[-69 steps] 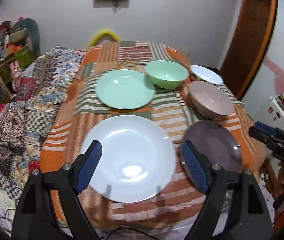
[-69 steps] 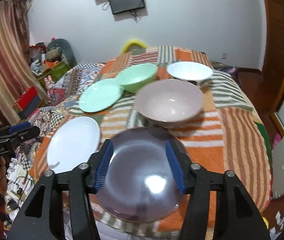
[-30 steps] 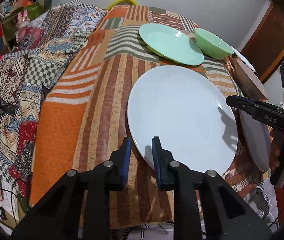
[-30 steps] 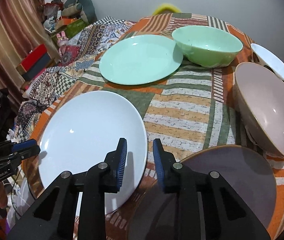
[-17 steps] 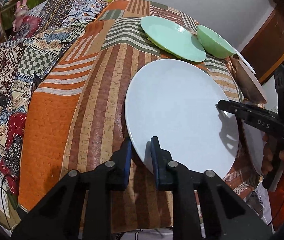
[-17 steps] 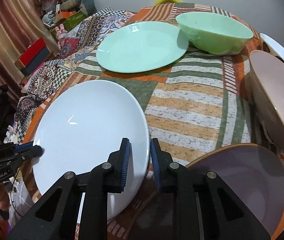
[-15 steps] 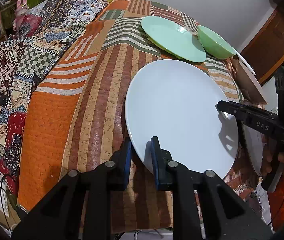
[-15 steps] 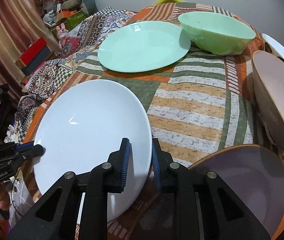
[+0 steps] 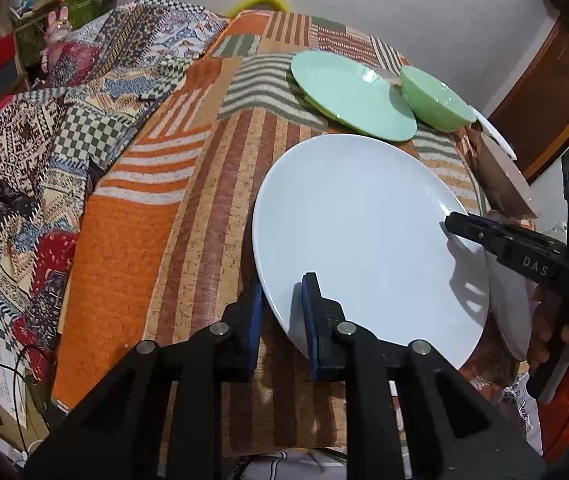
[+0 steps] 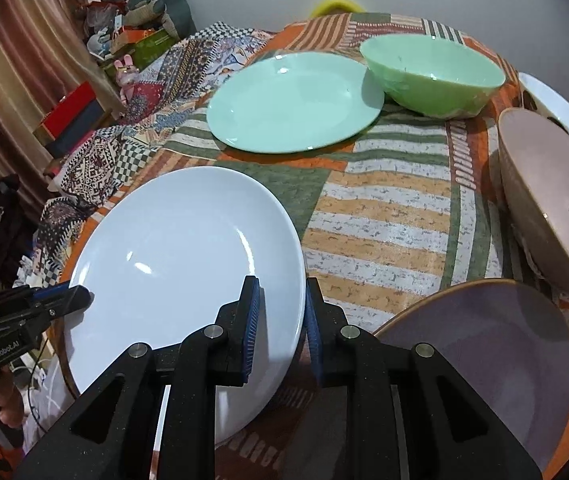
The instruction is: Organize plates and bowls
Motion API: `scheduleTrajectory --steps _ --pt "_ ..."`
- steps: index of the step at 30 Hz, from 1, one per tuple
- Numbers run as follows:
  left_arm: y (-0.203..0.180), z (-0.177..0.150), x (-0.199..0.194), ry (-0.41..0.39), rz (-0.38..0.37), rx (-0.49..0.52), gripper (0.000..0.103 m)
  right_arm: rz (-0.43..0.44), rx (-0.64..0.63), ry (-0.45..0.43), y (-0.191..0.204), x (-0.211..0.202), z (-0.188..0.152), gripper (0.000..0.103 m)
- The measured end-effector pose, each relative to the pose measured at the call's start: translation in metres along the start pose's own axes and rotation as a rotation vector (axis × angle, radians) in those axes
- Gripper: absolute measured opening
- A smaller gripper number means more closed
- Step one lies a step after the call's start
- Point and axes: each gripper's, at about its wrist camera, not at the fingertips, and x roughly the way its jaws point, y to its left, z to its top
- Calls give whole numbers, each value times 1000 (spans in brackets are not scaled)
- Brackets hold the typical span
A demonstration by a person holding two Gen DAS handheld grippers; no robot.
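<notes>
A large white plate (image 9: 364,232) is held at both sides and looks lifted off the patchwork tablecloth (image 9: 164,208). My left gripper (image 9: 280,312) is shut on its near-left rim. My right gripper (image 10: 280,320) is shut on its right rim (image 10: 188,256). A green plate (image 10: 292,100) and a green bowl (image 10: 432,76) sit further back. A pink bowl (image 10: 552,208) and a white bowl (image 10: 560,116) are at the right. A purple plate (image 10: 496,348) lies just right of my right gripper.
The table edge runs close behind both grippers. A patterned cloth-covered bed or bench (image 9: 44,140) with boxes and toys (image 10: 124,52) lies to the left. A wooden door (image 9: 556,80) is at the far right.
Both grippers came down from above the plates and closed on opposite rims of the white plate. In the last half second the plate rose and tilted slightly.
</notes>
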Motion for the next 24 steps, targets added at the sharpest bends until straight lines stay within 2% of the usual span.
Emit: scheduleTrajectory --steps 6,13,24 --pt "-10 5 -19 -45 21 24 18 9 0 -53 3 -18 2 20" --pt "-25 9 -39 -81 6 44 19 -7 -7 -115 4 -45 0 20" --pt "-69 11 -68 -128 -24 110 19 -27 29 -199 -13 -91 -13 20"
